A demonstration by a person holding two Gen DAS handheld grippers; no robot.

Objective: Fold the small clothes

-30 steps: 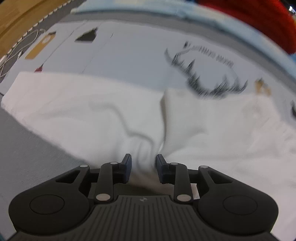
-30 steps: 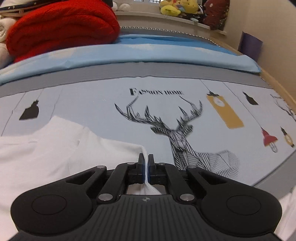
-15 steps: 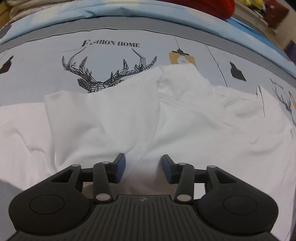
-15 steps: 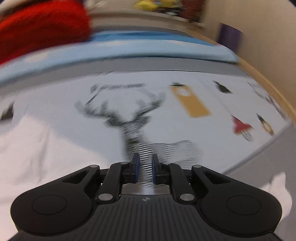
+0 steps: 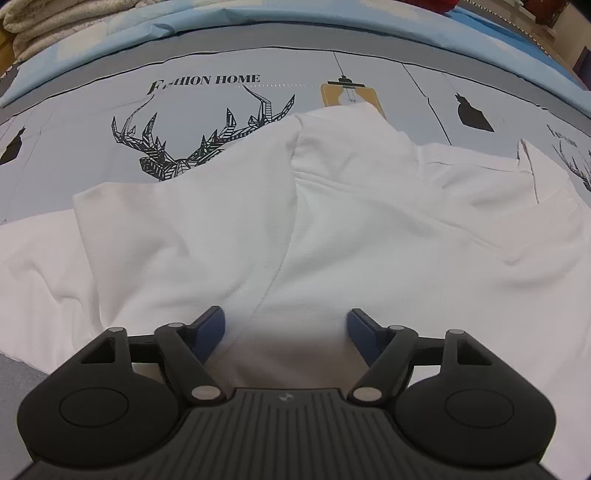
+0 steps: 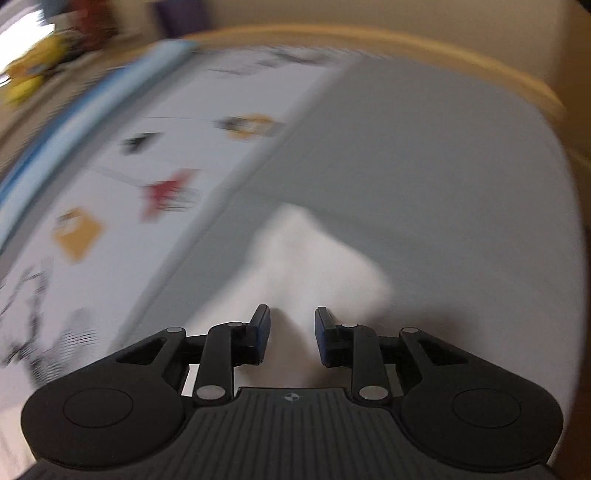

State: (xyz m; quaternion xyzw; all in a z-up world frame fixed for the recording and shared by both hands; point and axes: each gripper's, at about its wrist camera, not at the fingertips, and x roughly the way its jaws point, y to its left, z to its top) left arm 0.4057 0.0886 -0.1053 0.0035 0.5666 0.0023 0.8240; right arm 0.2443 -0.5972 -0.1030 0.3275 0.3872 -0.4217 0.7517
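Left wrist view: the left gripper [image 5: 286, 325] hangs over a white garment [image 5: 332, 236] spread on the bed [image 5: 92, 122], its blue-padded fingers [image 5: 210, 326] spread wide with nothing between them. The garment lies partly folded, one panel lapped over another along a seam running away from the gripper, and covers the lower part of a printed deer head [image 5: 192, 144]. Only this view shows the lettering "FASHION HOME" [image 5: 207, 81], the yellow lamp print [image 5: 349, 96], the light blue sheet band [image 5: 258, 18] along the far edge of the bed, and cream blankets [image 5: 44, 22] stacked at the far left corner.

Right wrist view: heavily blurred. The right gripper [image 6: 291, 332] has its fingers [image 6: 260, 332] moderately apart, empty, over a white piece of cloth [image 6: 314, 258] lying on the plain grey border [image 6: 424, 184] of the bedcover near the bed's right edge. Whether this cloth belongs to the same garment cannot be told. Only this view shows the tan wooden bed rim [image 6: 443, 48], the beige wall [image 6: 369, 14] behind it, and a blurred yellow object [image 6: 33, 70] at the far left.
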